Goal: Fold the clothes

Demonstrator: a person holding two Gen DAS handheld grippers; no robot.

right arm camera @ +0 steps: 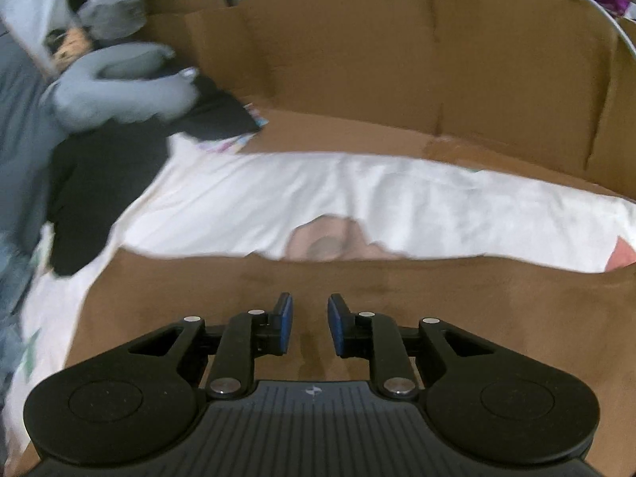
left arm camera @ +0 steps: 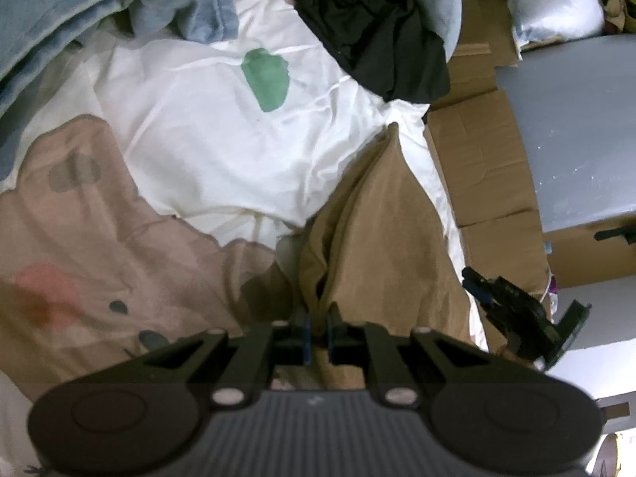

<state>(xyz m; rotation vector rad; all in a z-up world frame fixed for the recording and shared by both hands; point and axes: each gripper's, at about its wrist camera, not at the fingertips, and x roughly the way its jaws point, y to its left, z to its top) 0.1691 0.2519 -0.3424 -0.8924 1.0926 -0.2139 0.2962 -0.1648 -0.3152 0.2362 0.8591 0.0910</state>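
A tan garment [left arm camera: 369, 218] lies on the printed white bed sheet [left arm camera: 198, 127], near the bed's right edge. My left gripper [left arm camera: 318, 320] is shut on a bunched fold of it, and the cloth runs away from the pads in a long ridge. In the right wrist view the same tan garment [right arm camera: 357, 290] spreads flat below my right gripper [right arm camera: 310, 312]. That gripper stands open, its blue pads apart with nothing pinched between them; the cloth lies underneath.
A black garment [left arm camera: 377, 39] and blue fleece clothes [left arm camera: 59, 20] are heaped at the far side of the bed. Flattened cardboard [left arm camera: 477, 159] lines the bed's right side. A grey garment [right arm camera: 119, 87] rests on the black one [right arm camera: 111, 175], with cardboard [right arm camera: 397, 59] behind.
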